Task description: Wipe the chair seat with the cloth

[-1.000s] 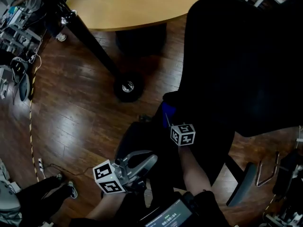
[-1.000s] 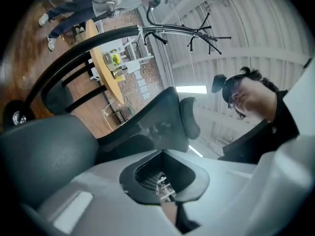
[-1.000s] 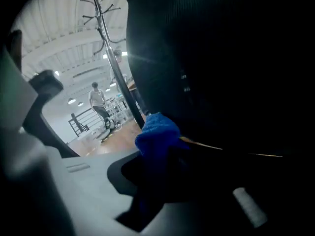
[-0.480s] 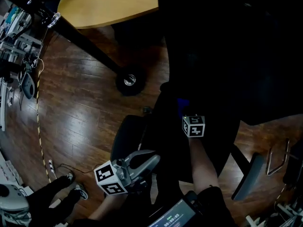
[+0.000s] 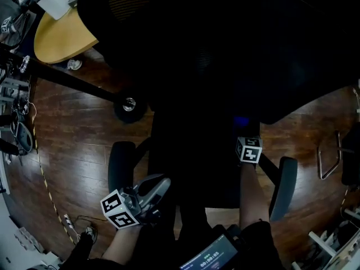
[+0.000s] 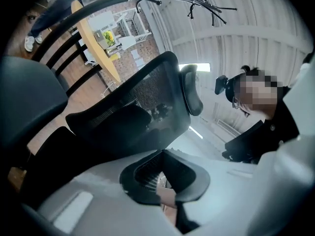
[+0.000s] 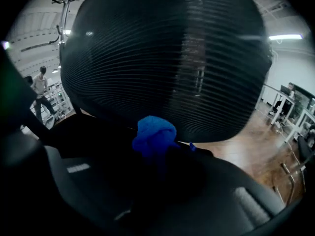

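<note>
My right gripper (image 7: 158, 161) is clamped on the blue cloth (image 7: 155, 133), which bunches above the jaws, in front of the mesh backrest (image 7: 167, 58) and over the chair seat (image 5: 191, 151) — about 5 o'clock in the head view. My left gripper (image 5: 147, 193), at 7 o'clock beside an armrest (image 5: 119, 165), has its jaws together — nothing is between them.

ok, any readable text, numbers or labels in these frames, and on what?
"00:00:05": on the small screen at the bottom edge of the head view, small but just legible.
Marker cubes: black-and-white square patterns only, no letters.
Pale label patch low in the right gripper view: too blurred to read.
Chair and cloth: no print visible.
</note>
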Action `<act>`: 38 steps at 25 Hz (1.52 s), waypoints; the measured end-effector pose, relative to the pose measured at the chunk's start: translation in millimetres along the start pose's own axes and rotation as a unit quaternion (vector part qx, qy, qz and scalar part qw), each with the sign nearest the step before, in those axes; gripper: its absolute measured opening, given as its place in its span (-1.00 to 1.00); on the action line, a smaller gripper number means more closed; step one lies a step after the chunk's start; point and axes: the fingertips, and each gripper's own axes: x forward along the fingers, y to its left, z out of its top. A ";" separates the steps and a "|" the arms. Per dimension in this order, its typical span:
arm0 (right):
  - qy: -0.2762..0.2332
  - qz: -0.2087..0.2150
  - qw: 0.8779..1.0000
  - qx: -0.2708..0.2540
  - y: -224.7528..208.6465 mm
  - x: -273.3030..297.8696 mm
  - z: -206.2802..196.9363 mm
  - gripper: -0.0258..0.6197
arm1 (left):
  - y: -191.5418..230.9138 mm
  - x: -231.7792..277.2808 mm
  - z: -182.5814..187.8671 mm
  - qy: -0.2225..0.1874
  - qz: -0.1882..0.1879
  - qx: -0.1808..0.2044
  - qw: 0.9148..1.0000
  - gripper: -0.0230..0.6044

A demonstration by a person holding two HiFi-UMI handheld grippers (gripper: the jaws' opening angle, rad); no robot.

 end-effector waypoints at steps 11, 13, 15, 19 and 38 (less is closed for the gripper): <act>-0.025 -0.018 0.999 0.030 -41.5 -21.1 1.3 -0.73 | -8.5 -0.1 0.0 -0.001 -0.004 0.002 1.000 -0.92; -0.040 -0.004 0.998 0.056 -32.3 -22.3 4.8 -0.73 | -4.7 -7.2 0.8 -0.007 -0.003 0.001 1.000 -0.92; -0.068 0.026 0.994 0.086 -5.1 -27.8 15.5 -0.73 | -3.2 -14.9 3.4 -0.015 -0.003 0.001 1.000 -0.92; -0.087 0.124 0.986 0.069 95.1 -30.3 36.9 -0.73 | -10.0 -28.9 11.0 -0.044 0.005 0.002 0.999 -0.92; -0.021 0.265 0.961 -0.082 352.5 10.6 -10.1 -0.73 | -6.0 -90.6 25.0 -0.102 0.037 0.015 0.994 -0.92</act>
